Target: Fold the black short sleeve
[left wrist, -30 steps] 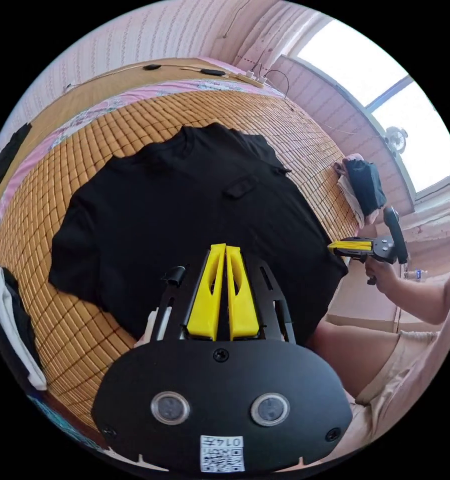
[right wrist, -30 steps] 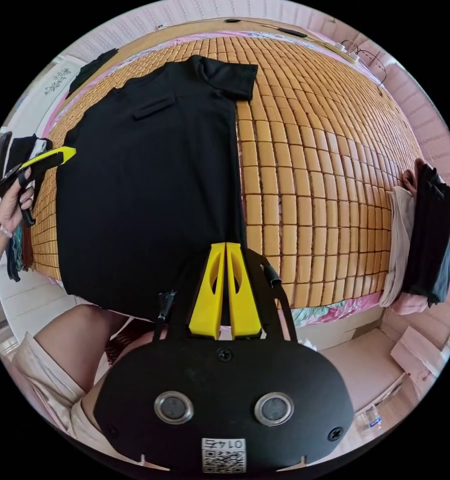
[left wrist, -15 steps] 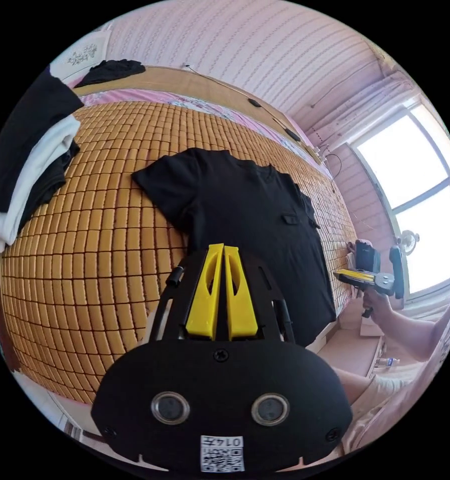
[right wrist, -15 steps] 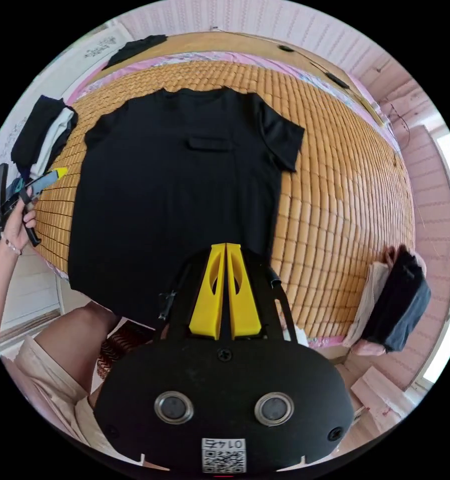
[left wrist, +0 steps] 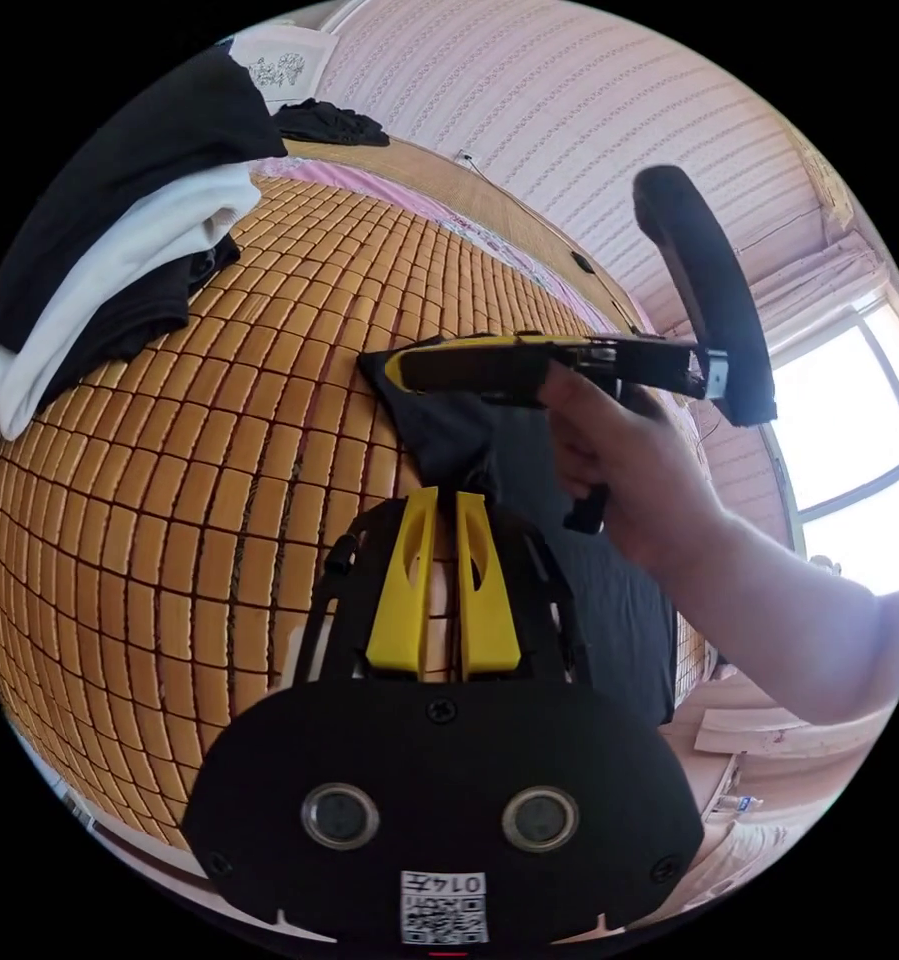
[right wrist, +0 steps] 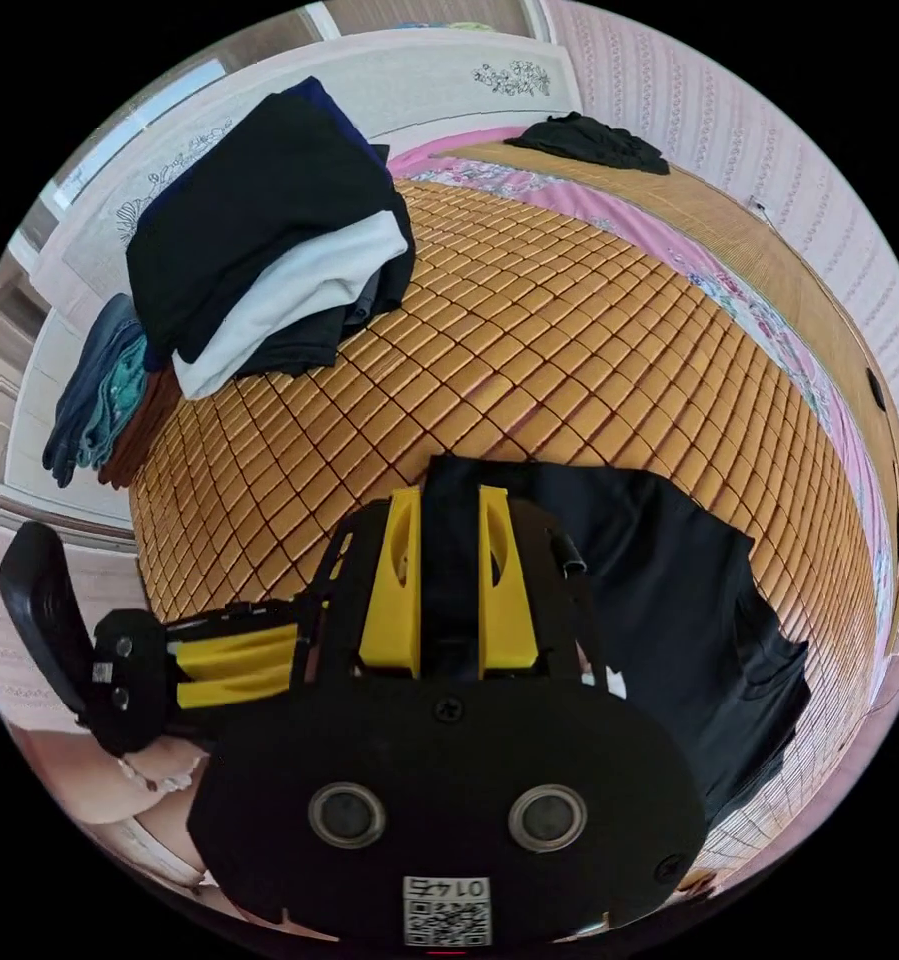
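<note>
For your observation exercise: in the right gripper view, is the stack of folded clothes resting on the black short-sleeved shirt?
No, the stack of folded clothes sits apart on the woven bamboo mat.

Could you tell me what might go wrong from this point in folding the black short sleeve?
1. The right gripper stands open with the sleeve edge of the black shirt between its jaws. If it closes on too little cloth, the sleeve may slip out mid-fold.
2. The left gripper is close beside it at the same sleeve, so the two could bump or pinch the same bit of fabric and bunch it.
</note>
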{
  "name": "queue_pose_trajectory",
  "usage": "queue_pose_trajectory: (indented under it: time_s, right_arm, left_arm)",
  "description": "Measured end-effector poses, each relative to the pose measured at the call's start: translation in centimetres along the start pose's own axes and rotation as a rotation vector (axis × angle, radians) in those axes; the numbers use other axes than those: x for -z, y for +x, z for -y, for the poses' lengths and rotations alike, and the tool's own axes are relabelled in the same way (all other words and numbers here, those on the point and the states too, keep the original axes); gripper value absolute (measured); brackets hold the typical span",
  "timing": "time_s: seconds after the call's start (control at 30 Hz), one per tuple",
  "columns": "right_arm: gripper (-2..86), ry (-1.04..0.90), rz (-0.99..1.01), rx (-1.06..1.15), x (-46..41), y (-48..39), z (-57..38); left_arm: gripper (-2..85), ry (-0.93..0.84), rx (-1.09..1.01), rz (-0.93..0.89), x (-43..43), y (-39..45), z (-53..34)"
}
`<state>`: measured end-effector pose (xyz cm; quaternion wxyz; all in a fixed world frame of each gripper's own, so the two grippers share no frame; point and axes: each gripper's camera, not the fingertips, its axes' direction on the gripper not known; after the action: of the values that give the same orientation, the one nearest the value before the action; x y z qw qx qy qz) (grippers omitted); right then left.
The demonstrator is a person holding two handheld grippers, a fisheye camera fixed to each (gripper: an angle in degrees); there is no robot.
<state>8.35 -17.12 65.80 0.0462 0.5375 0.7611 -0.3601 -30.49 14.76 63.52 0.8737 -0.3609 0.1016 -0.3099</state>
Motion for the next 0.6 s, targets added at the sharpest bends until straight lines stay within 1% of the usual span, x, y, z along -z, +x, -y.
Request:
queue_pose_trajectory:
  time_s: [0.03, 0.07, 0.13, 0.2, 0.3, 0.37, 0.4, 0.47, 0.53, 0.6]
  right_arm:
    - [7.8, -0.026, -0.016, 0.005, -0.8, -0.3, 0.7]
    - [5.5, -0.061, -0.046, 0.003, -1.6, -0.5, 1.2]
    - [2.1, -0.026, -0.12, -0.006, -1.6, -0.6, 1.2]
    - [0.2, -0.026, -0.126, 0.007, -1.7, -0.3, 1.2]
    - [-0.6, 0.004, -0.022, -0.035, -0.7, 1.6, 0.7]
    - [-0.7, 0.149, 0.094, -0.132, 2.3, 4.6, -1.1]
    - [-0.7, 0.184, 0.123, -0.166, 3.2, 5.6, -1.7]
    - [-0.3, 0.308, 0.216, -0.308, 6.6, 9.3, -5.1]
    - [0.3, 0.356, 0.208, -0.386, 8.1, 11.5, -8.1]
    - [0.9, 0.332, 0.163, -0.44, 8.2, 13.3, -10.6]
  left_arm:
    - [4.3, -0.009, 0.005, -0.01, -0.2, -0.2, 0.0]
    - [4.3, -0.011, 0.007, -0.015, -0.2, -0.3, 0.0]
    - [4.4, -0.009, 0.012, -0.031, 0.0, -0.6, -0.1]
    - [4.5, -0.003, 0.01, -0.036, 0.2, -0.8, -0.2]
    - [4.9, 0.001, 0.0, -0.035, 0.6, -0.8, -0.3]
    - [5.2, 0.018, -0.011, -0.042, 1.1, -0.7, -0.2]
    - [5.6, 0.038, -0.027, -0.048, 1.7, -0.4, -0.2]
    - [6.0, 0.064, -0.064, -0.055, 2.4, 0.1, -0.1]
    - [6.7, 0.085, -0.124, -0.059, 2.8, 1.3, 0.1]
    - [7.3, 0.075, -0.16, -0.062, 2.3, 2.3, 0.3]
